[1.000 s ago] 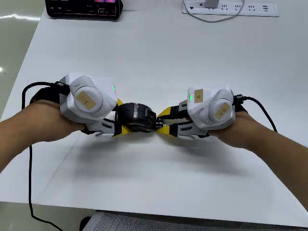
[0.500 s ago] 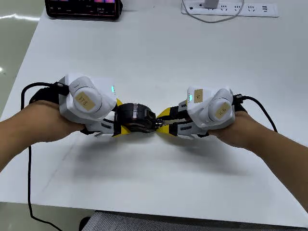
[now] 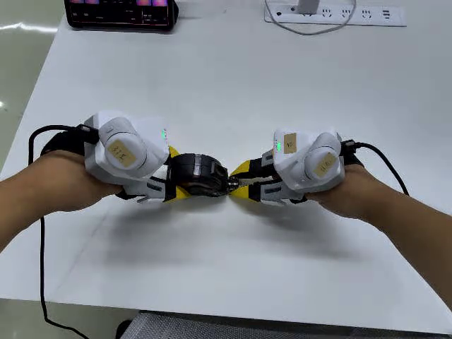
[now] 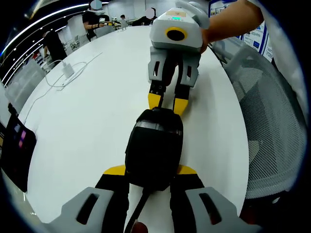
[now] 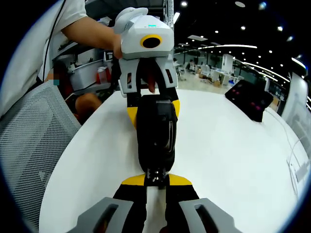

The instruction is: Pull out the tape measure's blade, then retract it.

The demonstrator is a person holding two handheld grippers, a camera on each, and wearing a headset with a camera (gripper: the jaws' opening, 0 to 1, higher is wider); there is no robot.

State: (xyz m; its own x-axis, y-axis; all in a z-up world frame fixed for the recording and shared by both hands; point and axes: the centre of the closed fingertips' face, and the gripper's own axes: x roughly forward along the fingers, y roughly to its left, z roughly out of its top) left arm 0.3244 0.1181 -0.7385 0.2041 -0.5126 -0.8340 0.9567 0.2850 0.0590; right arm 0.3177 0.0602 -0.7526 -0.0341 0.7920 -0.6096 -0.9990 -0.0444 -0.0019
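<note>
A black tape measure [image 3: 198, 174] rests just above the white table [image 3: 233, 85], between my two grippers. My left gripper [image 3: 178, 186] is shut on its case; in the left gripper view the yellow-tipped jaws press both sides of the tape measure [image 4: 154, 145]. My right gripper [image 3: 239, 186] meets it from the right, shut on the blade's hook [image 5: 156, 176] at the case mouth [image 5: 155, 167]. In the right gripper view the tape measure [image 5: 155, 126] lies straight ahead with the left gripper [image 5: 146, 104] behind it. No length of blade shows outside the case.
A dark screen device [image 3: 120, 10] lies at the table's far left. A white power strip [image 3: 335, 13] with a cable sits at the far right. The near table edge [image 3: 233, 314] runs below my hands. A mesh chair [image 4: 265, 121] stands beside the table.
The head camera dipped a little. Both grippers keep their hold at the same spot, and the blade has not visibly come out.
</note>
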